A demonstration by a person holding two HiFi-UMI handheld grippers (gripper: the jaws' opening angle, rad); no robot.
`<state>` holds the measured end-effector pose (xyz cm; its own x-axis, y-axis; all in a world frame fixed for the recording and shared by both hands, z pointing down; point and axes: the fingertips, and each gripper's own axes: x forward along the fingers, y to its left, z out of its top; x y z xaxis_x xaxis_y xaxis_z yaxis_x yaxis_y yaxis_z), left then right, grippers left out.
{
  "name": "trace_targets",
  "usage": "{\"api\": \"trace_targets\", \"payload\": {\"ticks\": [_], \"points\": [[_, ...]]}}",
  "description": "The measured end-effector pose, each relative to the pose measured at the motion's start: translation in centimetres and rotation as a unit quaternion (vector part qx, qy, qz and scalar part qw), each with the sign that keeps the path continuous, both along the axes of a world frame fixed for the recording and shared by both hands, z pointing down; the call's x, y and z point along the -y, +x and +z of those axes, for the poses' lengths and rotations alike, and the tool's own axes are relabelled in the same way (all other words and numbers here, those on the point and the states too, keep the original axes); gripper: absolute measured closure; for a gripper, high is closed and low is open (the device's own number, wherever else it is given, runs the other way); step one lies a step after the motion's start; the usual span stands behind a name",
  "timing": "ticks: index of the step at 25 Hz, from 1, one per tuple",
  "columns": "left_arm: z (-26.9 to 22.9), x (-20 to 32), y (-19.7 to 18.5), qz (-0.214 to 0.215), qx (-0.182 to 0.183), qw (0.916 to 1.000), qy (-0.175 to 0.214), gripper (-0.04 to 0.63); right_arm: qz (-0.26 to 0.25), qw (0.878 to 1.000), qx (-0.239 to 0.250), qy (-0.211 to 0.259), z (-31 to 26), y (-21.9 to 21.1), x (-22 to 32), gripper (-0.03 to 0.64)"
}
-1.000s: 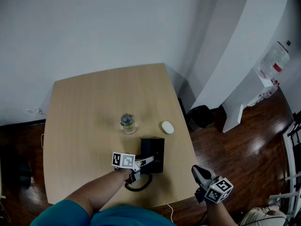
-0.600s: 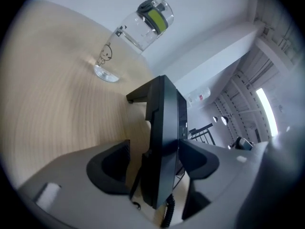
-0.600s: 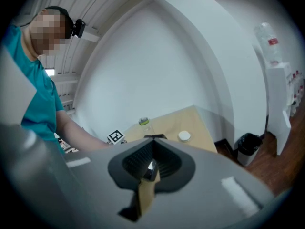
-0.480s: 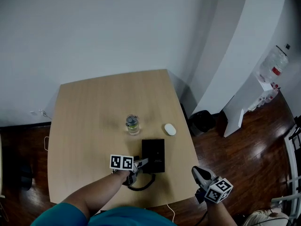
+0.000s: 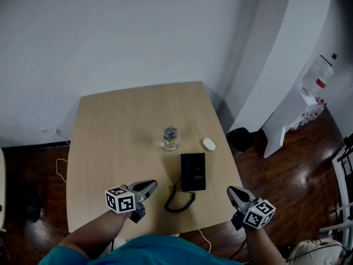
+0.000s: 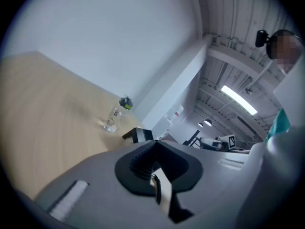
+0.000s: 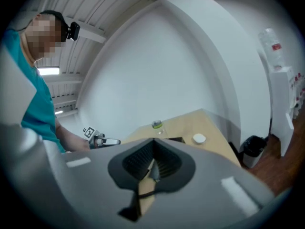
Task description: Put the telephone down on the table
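Both steps look finished to me, setting down and letting go: the flat black telephone [image 5: 193, 171] lies on the pale wooden table [image 5: 121, 126], my left gripper [image 5: 150, 185] just closed on nothing near its curled cord [image 5: 177, 200], my right gripper [image 5: 233, 192] pressed together, empty.

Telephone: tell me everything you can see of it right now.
The telephone is a flat black rectangular box, plastic by its look, lying flat on the light wooden table near its right edge, long side pointing away from the person. A black cord runs from its near left corner and loops across the tabletop. Only the table and cord touch it; the left gripper and right gripper are both clear of it. Buttons or a handset are too small to make out.
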<state>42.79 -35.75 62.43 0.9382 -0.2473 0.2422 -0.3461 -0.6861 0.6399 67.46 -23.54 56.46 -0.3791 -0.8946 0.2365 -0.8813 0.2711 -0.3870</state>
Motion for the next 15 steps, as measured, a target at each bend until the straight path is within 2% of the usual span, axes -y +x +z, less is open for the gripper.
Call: {"api": "trace_targets", "payload": {"ticks": [6, 11, 15], "points": [[-4.8, -2.4, -10.2, 0.005, -0.019, 0.9974, 0.069, 0.592, -0.006, 1.0, -0.003, 0.011, -1.5, -8.3, -0.7, 0.617], [-7.8, -3.7, -18.9, 0.003, -0.007, 0.9937, 0.112, 0.592, -0.006, 0.999, -0.02, 0.024, -3.0, -16.9, -1.6, 0.617], [-10.2, -4.7, -25.6, -0.008, 0.005, 0.9904, 0.138, 0.592, -0.009, 0.999, -0.015, 0.039, -4.4, -22.9, -2.2, 0.617]]}}
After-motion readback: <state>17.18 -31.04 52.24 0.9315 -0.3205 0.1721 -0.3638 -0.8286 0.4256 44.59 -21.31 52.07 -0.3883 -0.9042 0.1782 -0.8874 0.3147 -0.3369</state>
